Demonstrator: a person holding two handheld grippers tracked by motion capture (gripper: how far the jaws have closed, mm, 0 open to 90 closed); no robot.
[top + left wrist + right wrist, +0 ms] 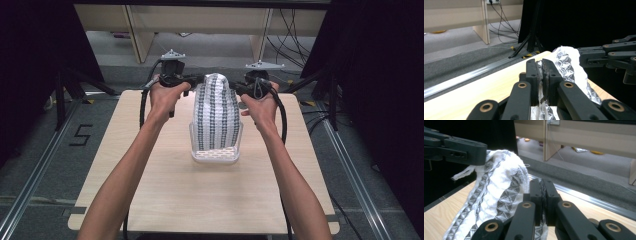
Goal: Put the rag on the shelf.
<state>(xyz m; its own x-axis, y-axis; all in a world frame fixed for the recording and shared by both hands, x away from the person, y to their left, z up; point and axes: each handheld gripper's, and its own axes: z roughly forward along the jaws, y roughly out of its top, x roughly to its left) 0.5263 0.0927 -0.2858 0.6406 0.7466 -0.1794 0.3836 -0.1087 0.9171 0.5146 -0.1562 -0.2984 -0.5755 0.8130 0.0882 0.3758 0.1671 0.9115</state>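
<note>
A white cloth with dark patterned stripes (216, 112) hangs from both grippers above a white basket (215, 156) in the middle of the table; its lower end reaches into the basket. My left gripper (196, 79) is shut on the cloth's top left edge, and the left gripper view shows fabric (567, 65) pinched between the black jaws of the left gripper (542, 65). My right gripper (237, 88) is shut on the top right edge. The right gripper view shows the cloth (499, 192) draped to the left of the right gripper (541, 185), with a fold caught between the jaws.
The light wooden table (150, 190) has bare surface around the basket. Metal floor rails (30, 180) run along both sides. Black stands (70, 85) and curtains flank the table. Wooden furniture legs (137, 35) and cables lie on the floor beyond the far edge.
</note>
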